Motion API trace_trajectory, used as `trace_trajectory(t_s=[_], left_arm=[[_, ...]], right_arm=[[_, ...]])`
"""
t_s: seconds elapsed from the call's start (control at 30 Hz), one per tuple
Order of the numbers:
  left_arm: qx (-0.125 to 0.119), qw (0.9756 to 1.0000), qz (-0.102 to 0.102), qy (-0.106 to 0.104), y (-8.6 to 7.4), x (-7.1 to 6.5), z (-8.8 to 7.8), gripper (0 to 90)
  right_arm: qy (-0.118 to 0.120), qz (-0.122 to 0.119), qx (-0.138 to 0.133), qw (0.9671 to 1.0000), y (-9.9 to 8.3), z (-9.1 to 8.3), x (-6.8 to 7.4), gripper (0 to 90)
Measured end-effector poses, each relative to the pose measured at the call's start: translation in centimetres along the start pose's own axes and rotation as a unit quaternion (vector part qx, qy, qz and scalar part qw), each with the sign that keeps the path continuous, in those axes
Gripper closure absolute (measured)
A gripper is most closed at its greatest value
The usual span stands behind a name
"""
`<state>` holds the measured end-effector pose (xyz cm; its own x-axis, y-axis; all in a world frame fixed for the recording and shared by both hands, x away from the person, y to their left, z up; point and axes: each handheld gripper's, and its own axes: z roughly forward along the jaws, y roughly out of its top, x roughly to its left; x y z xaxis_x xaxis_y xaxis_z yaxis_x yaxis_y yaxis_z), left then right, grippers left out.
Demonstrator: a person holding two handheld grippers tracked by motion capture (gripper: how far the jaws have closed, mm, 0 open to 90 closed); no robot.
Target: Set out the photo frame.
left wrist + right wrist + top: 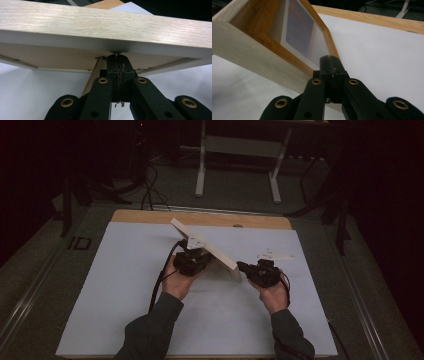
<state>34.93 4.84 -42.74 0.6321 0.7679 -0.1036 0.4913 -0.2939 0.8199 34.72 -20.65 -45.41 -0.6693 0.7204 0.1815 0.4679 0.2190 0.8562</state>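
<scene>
Picture frame (pixel 210 247) tilted above tabletop (pixel 125 285), propped between closed left claw (pixel 117 56) and closed right claw (pixel 329 60), nothing pinched, likely to slip and drop.

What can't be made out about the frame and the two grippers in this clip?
- Picture frame, high view: dim and small; its tilt hides the front.
- Left gripper, left gripper view: jaws shut under the frame's back edge; whether they pinch it is hidden by the rim.
- Right gripper, right gripper view: jaws shut against the frame's front; contact unclear.
- The framed picture: blurred, at a steep angle.
</scene>
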Motion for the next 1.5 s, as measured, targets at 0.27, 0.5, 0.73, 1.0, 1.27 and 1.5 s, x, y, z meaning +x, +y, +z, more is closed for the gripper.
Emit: trace_trajectory(t_s=[0.27, 0.5, 0.73, 1.0, 1.27, 1.5], left_arm=[[-0.001, 1.0000, -0.002, -0.002, 0.0, 0.3, 0.0, 89.7], [0.001, 1.0000, -0.001, -0.006, 0.0, 0.5, 0.0, 89.7], [0.002, 0.9999, 0.004, -0.011, 0.1, 0.7, 0.0, 89.8], [0.005, 0.9997, 0.012, -0.019, 0.2, 1.0, 0.0, 89.8], [0.006, 0.9991, 0.026, -0.032, 0.3, 1.4, 0.0, 89.8], [0.006, 0.9982, 0.043, -0.040, 0.3, 1.6, 0.0, 89.9]], right_arm=[[0.007, -0.012, 0.005, 0.9999, 0.0, 0.0, 0.5, 90.0], [0.014, -0.022, 0.006, 0.9996, -0.1, 0.0, 0.9, 90.0], [0.018, -0.028, 0.007, 0.9994, -0.1, 0.0, 1.2, 90.0], [0.025, -0.036, 0.010, 0.9990, -0.1, 0.0, 1.5, 90.0], [0.033, -0.045, 0.012, 0.9984, -0.1, 0.0, 1.9, 90.0], [0.039, -0.052, 0.013, 0.9978, -0.1, 0.0, 2.2, 90.0]])
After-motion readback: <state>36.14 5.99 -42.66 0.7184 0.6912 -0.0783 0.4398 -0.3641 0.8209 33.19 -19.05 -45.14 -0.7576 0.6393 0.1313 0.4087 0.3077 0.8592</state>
